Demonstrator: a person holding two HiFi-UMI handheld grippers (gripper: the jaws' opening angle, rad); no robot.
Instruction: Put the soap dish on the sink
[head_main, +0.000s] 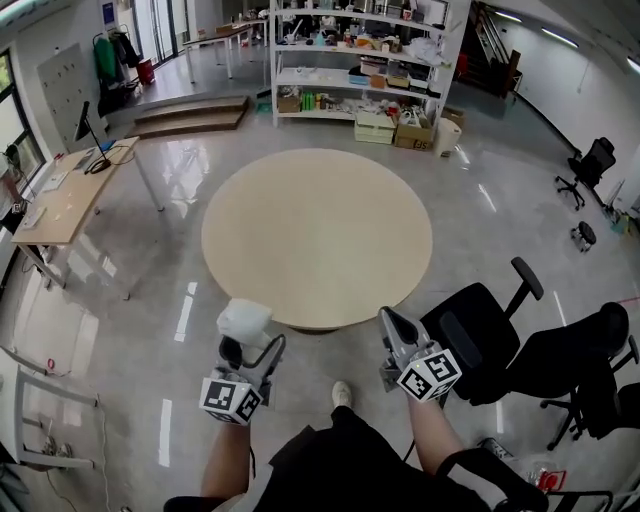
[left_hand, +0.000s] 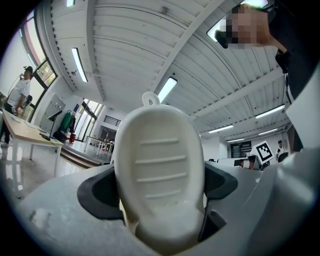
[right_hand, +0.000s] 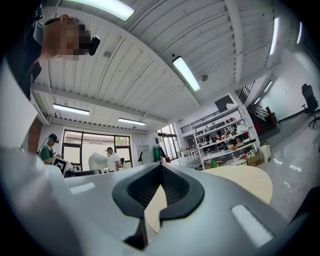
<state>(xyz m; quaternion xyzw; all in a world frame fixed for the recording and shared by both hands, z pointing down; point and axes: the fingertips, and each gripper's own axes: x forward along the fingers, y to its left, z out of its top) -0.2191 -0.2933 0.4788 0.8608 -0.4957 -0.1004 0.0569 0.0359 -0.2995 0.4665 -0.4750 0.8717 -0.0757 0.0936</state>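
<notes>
The white oval soap dish (head_main: 244, 320) is clamped in my left gripper (head_main: 246, 342), low in the head view and just short of the round table's near edge. In the left gripper view the soap dish (left_hand: 160, 165) fills the middle; its ribbed face points at the camera and a small loop sits on top. The left gripper (left_hand: 161, 207) is shut on its lower end and tilted up toward the ceiling. My right gripper (head_main: 386, 318) is shut and holds nothing. In its own view, the right gripper (right_hand: 160, 167) has its tips touching. No sink is in view.
A round beige table (head_main: 316, 235) stands right ahead. Black office chairs (head_main: 480, 340) crowd the right side near my right arm. A long desk (head_main: 70, 195) stands at the left and stocked shelves (head_main: 360, 60) at the back. People stand far off (right_hand: 110, 159).
</notes>
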